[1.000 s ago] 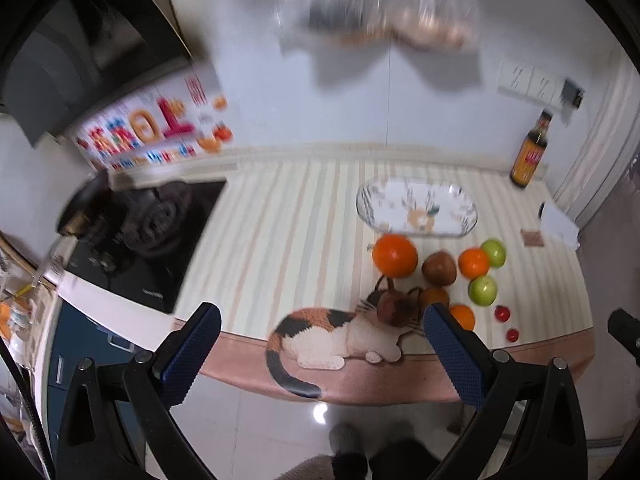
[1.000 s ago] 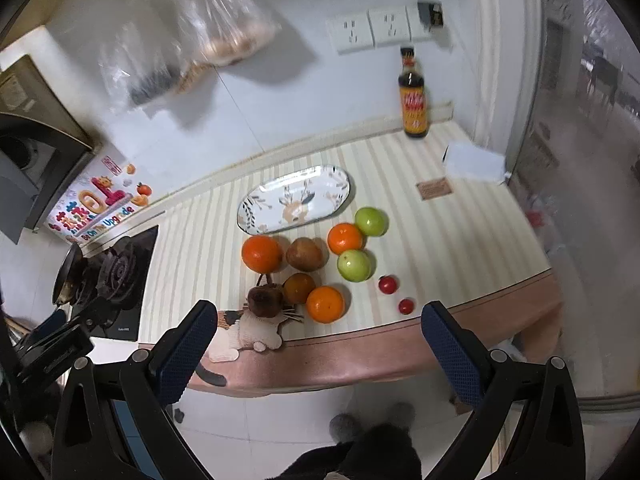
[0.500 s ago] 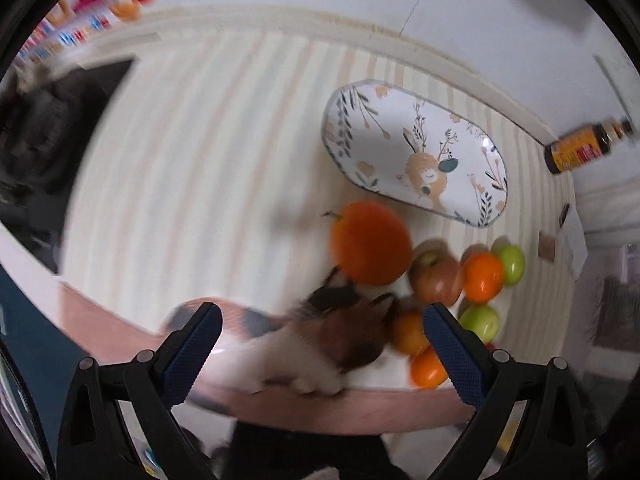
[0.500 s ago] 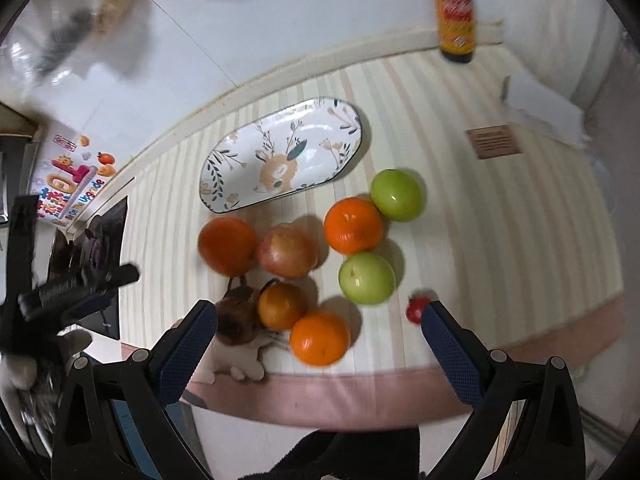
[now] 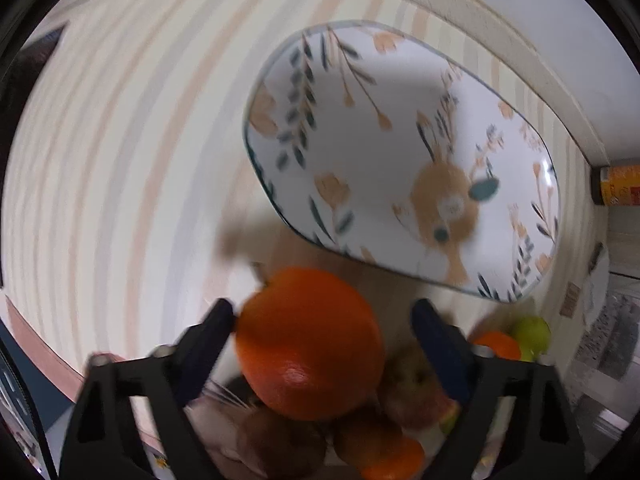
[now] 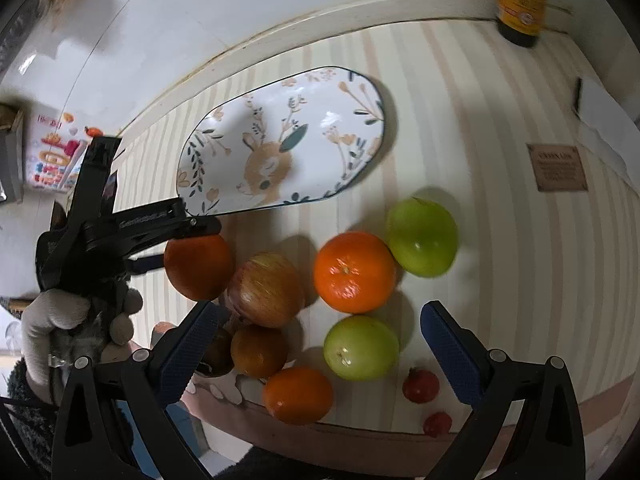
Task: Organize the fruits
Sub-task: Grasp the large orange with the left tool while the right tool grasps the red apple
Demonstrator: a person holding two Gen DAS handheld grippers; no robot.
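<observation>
A large orange [image 5: 308,344] lies on the striped counter just in front of an oval deer-pattern plate [image 5: 400,152]. My left gripper [image 5: 324,312] points down over it with its jaws closing. The left pad [image 5: 224,320] is at the peel and the right pad [image 5: 428,328] is still apart from it. In the right wrist view the same orange [image 6: 199,266] sits under the left gripper [image 6: 188,240], held by a gloved hand. My right gripper [image 6: 322,316] hangs open above an orange [image 6: 354,272] and a green apple [image 6: 360,346], touching nothing.
A red-yellow apple [image 6: 264,290], another green apple [image 6: 422,236], a small orange [image 6: 298,394], two brownish fruits [image 6: 258,350] and two small red fruits [image 6: 420,384] crowd the counter's front edge. A sauce bottle [image 6: 518,0] stands by the wall, with a brown card [image 6: 558,168] to the right.
Both grippers came down from high above the counter to just over the fruit. The left gripper's jaws narrowed around the large orange, while the right gripper's jaws stayed wide.
</observation>
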